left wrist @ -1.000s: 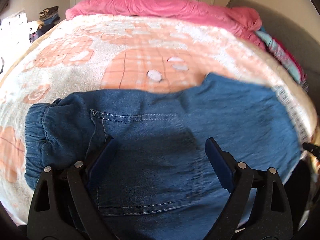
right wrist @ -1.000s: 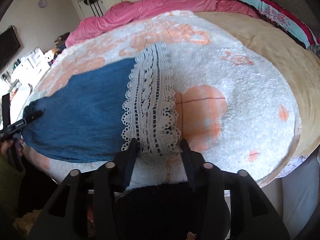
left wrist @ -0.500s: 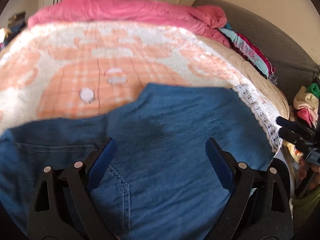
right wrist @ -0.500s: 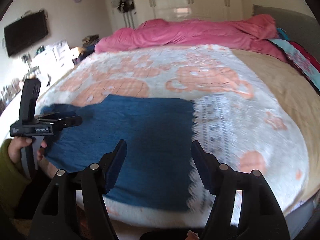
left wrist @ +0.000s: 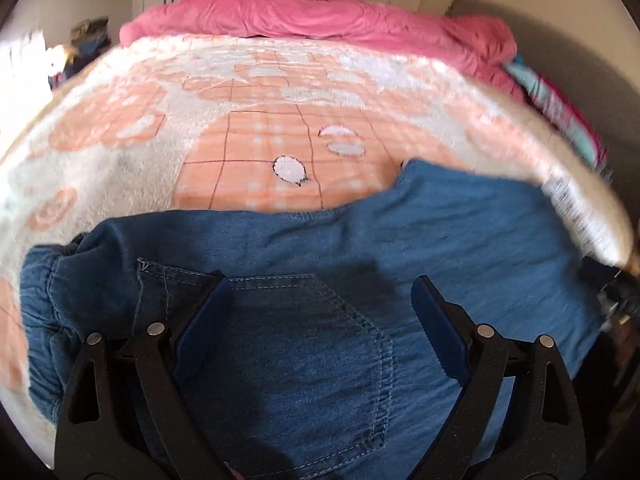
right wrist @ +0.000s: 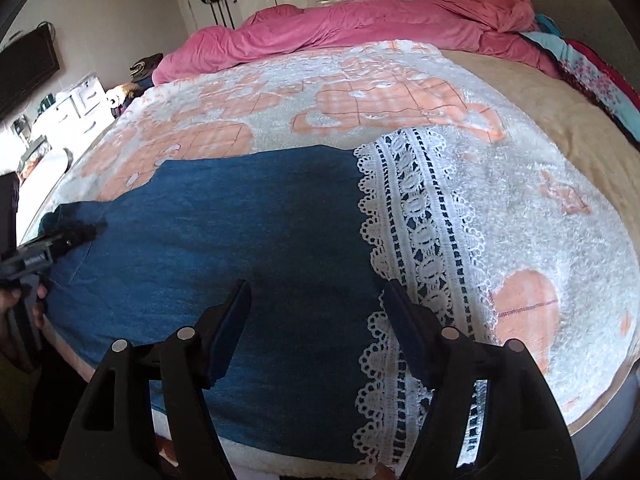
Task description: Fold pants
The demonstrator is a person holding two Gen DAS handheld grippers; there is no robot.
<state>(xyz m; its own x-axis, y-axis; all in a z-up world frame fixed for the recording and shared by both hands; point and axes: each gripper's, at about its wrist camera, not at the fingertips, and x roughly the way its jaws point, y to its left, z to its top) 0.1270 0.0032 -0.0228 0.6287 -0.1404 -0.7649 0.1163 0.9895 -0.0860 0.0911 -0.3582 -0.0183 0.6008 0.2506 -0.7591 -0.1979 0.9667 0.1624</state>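
Blue denim pants (left wrist: 360, 264) lie flat across the near edge of the bed, waistband at the left, back pocket (left wrist: 304, 344) up. Their white lace hem (right wrist: 416, 216) shows in the right wrist view, at the right end of the denim (right wrist: 224, 232). My left gripper (left wrist: 320, 300) is open and empty, just above the back pocket. My right gripper (right wrist: 316, 300) is open and empty, over the leg end where denim meets lace. The left gripper also shows at the left edge of the right wrist view (right wrist: 68, 236).
The pants rest on a fluffy white and peach blanket (left wrist: 256, 136) covering the bed. A pink duvet (left wrist: 320, 16) is bunched along the far side. Colourful bedding (right wrist: 592, 76) lies at the far right. Wardrobes and a dresser (right wrist: 80, 100) stand beyond.
My left gripper swung right along the pants, then back over the back pocket. My right gripper let go of the lace hem, opened, and now hovers over the leg end.
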